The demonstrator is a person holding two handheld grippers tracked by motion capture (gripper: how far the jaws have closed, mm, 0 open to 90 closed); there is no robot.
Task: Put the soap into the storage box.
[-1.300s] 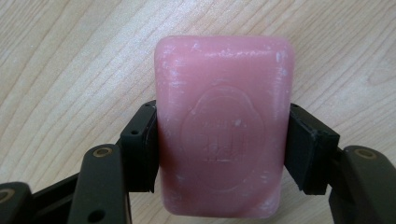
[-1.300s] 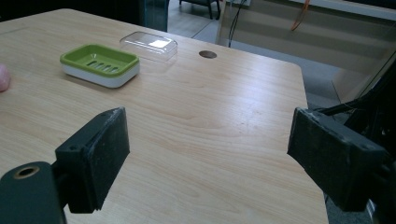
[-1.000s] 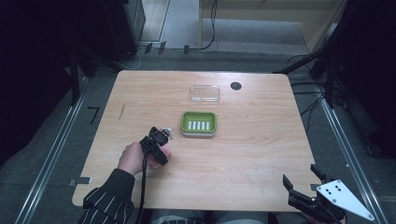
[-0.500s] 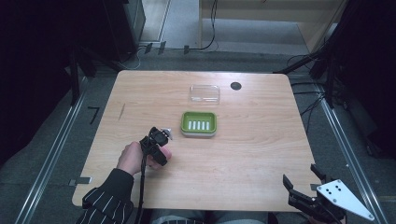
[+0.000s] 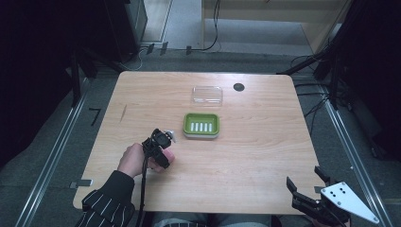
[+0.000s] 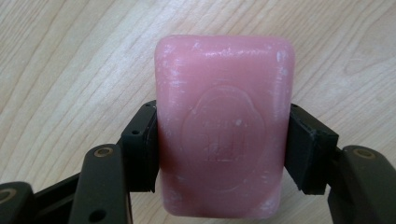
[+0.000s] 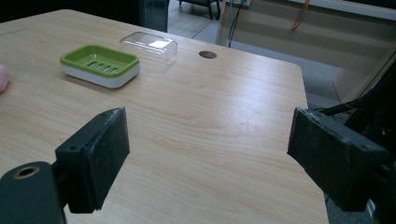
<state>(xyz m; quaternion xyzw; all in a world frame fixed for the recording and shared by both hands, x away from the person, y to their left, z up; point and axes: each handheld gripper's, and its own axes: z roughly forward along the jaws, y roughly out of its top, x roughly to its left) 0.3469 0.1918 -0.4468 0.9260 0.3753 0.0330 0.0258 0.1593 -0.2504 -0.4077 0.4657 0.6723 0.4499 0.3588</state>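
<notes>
A pink bar of soap (image 6: 224, 130) lies on the wooden table, and my left gripper (image 6: 222, 144) is shut on it, both pads pressing its long sides. In the high view the left gripper (image 5: 161, 146) points down at the soap (image 5: 168, 157), left of the middle of the table. A green soap dish (image 5: 202, 125) with a slotted floor sits just to its right and farther back. My right gripper (image 7: 210, 154) is open with nothing between its fingers; in the high view this gripper (image 5: 312, 189) hovers at the table's near right corner.
A clear plastic lid (image 5: 207, 94) lies behind the green dish, and a dark round hole (image 5: 239, 87) is in the tabletop beside it. From the right gripper view, the dish (image 7: 100, 64) and lid (image 7: 148, 45) are far off at the upper left. The table edge (image 5: 198, 212) is near.
</notes>
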